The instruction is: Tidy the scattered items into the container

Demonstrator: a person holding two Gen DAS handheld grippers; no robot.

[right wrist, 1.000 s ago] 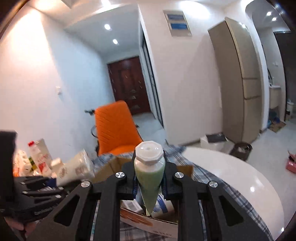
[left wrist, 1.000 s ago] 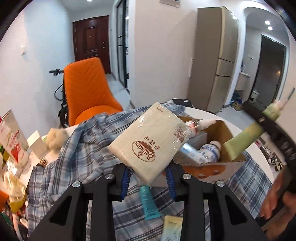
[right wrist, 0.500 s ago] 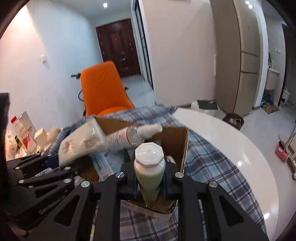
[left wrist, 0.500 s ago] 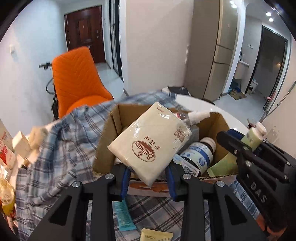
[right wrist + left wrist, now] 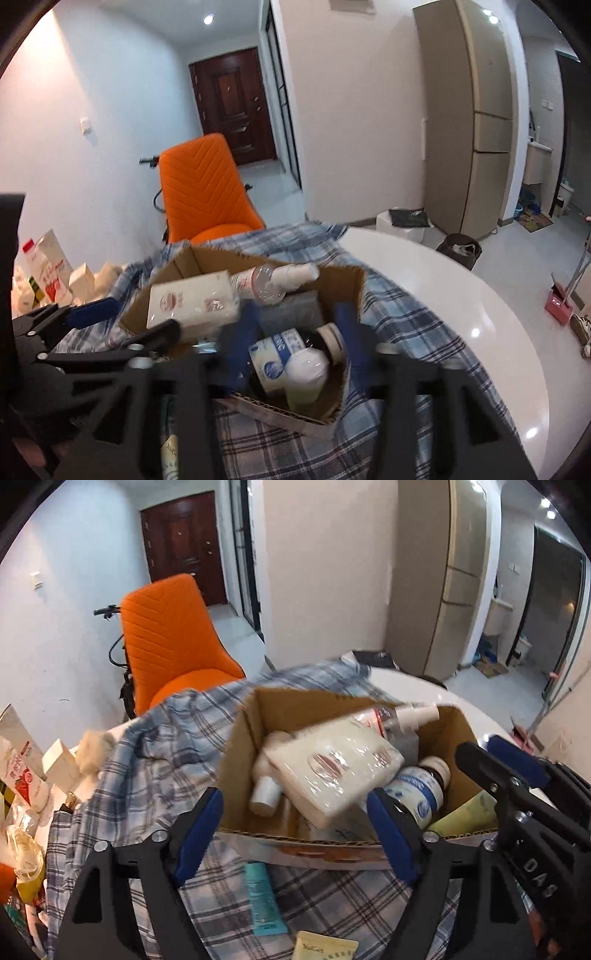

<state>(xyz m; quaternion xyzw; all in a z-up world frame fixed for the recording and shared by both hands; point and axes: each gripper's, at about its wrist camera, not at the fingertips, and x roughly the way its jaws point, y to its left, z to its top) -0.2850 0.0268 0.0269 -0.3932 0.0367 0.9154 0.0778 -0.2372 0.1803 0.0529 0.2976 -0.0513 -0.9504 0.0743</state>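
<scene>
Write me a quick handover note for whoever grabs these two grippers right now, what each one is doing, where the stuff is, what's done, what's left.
Left gripper: jaws opening, nothing pressed between them; the tissue pack lies in the cardboard box.
Right gripper: jaws opening; the green bottle sits in the box's near corner, free of the pads.
Also in the box: spray bottle, blue-label bottle.
Left to do: teal tube and yellow packet on the plaid cloth, in front of the box.
</scene>
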